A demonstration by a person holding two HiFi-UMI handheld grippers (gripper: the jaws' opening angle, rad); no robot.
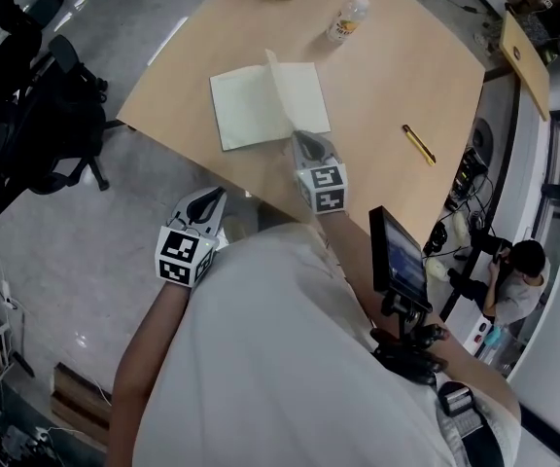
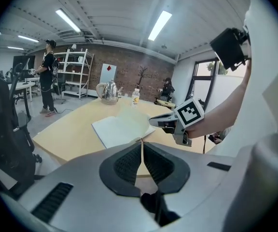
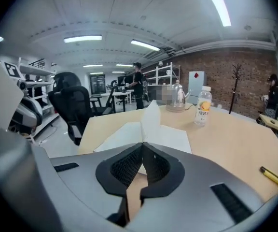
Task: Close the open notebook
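Notebook (image 1: 261, 105) is lying open and flat on the tan desk (image 1: 387, 76), with one page (image 1: 280, 90) sticking straight up along the middle fold. Right gripper (image 1: 304, 142) sits at the notebook's near edge, right at the bottom of that upright page. Its jaws are pressed together, and honestly I can't tell if the page is caught between them or just touching the tips. Left gripper (image 1: 212, 200) hangs off the desk, nearer the person than the notebook and a bit to its left, jaws also pressed together with nothing in them. Past the notebook's far right corner there's a small bottle (image 1: 347, 17), and a yellow pen (image 1: 418, 144) lies well off to the notebook's right.
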